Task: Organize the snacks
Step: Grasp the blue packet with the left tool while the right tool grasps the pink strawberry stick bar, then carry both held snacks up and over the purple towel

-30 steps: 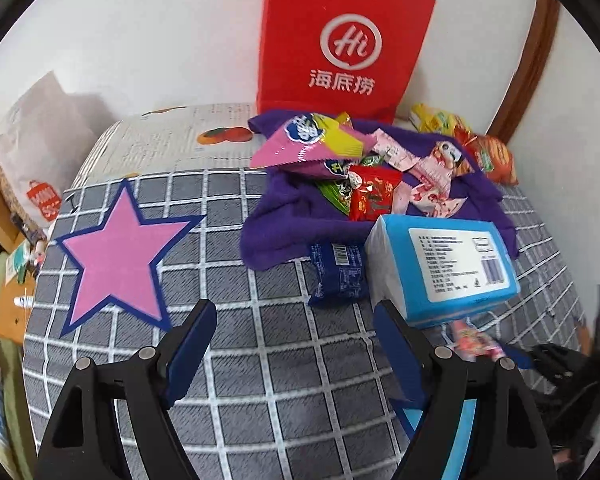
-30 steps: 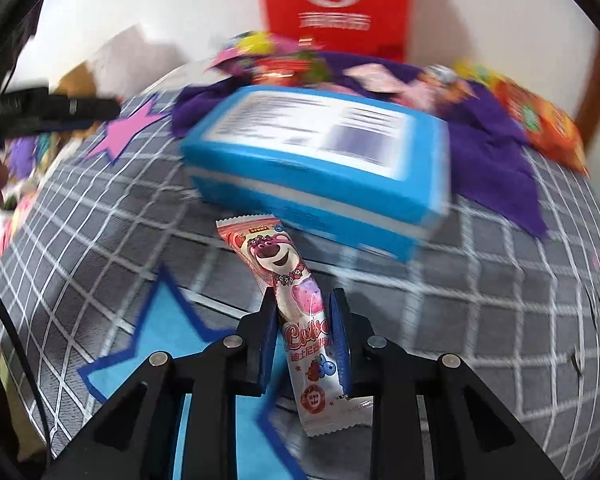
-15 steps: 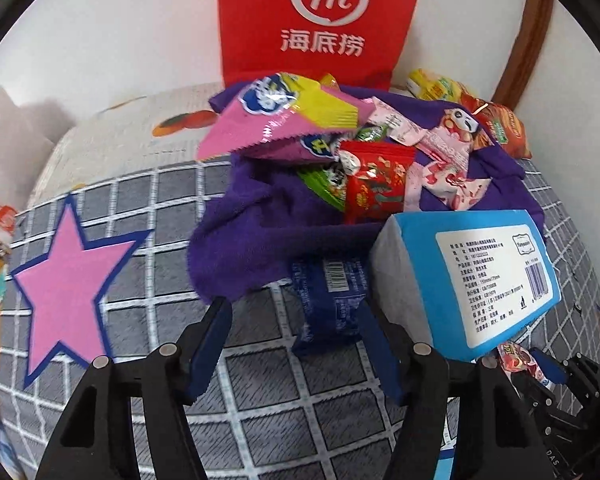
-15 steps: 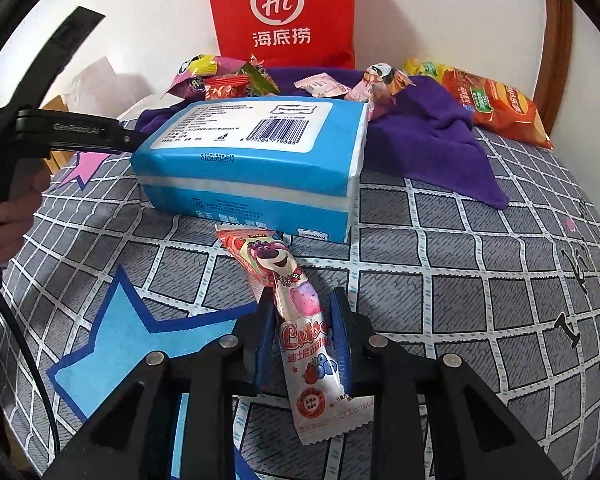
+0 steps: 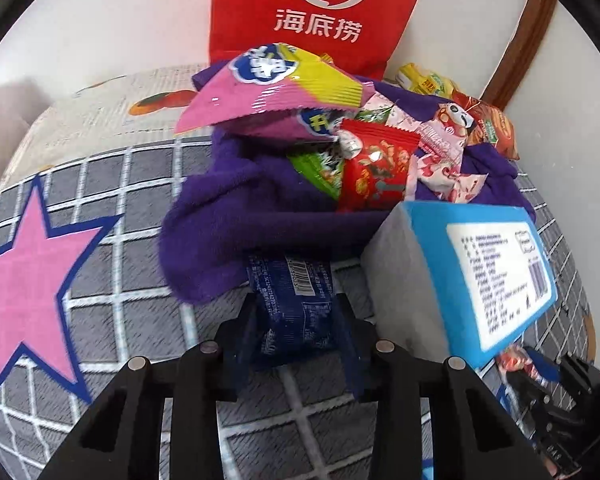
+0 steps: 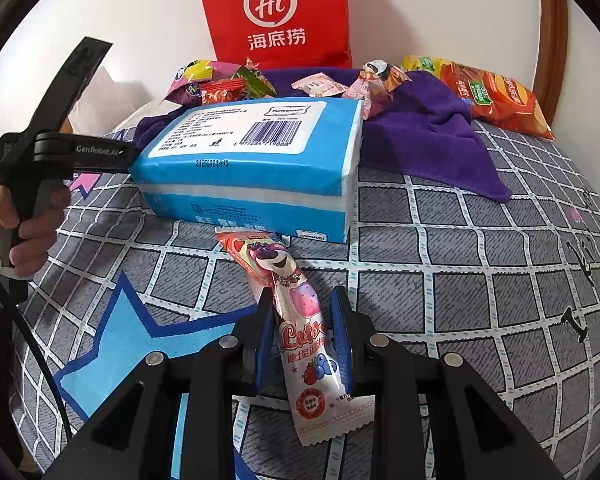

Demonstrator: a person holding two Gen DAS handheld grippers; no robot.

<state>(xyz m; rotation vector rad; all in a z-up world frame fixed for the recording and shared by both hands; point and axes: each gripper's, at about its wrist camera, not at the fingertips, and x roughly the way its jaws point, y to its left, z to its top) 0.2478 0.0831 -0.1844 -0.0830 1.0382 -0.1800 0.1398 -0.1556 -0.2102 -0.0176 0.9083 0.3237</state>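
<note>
In the left wrist view my left gripper (image 5: 296, 312) is shut on a dark blue snack packet (image 5: 294, 300) lying at the front edge of the purple towel (image 5: 236, 216). A heap of snacks sits on that towel: a pink and yellow bag (image 5: 272, 92), a red packet (image 5: 374, 172), pink wrappers (image 5: 444, 156). In the right wrist view my right gripper (image 6: 302, 316) is shut on a long pink strawberry-bear candy packet (image 6: 300, 320), just in front of the blue tissue pack (image 6: 252, 168). The left gripper's handle (image 6: 40, 160), held by a hand, shows at the left.
A red paper bag (image 6: 276, 12) stands against the wall behind the towel. An orange chip bag (image 6: 496, 96) lies at the back right. The grey checked cover bears a pink star (image 5: 28, 276) on the left and a blue star (image 6: 140, 344) near the right gripper.
My left gripper came down and forward over the dark blue packet and its jaws closed on it. The right gripper stayed shut on the pink candy packet, hardly moving.
</note>
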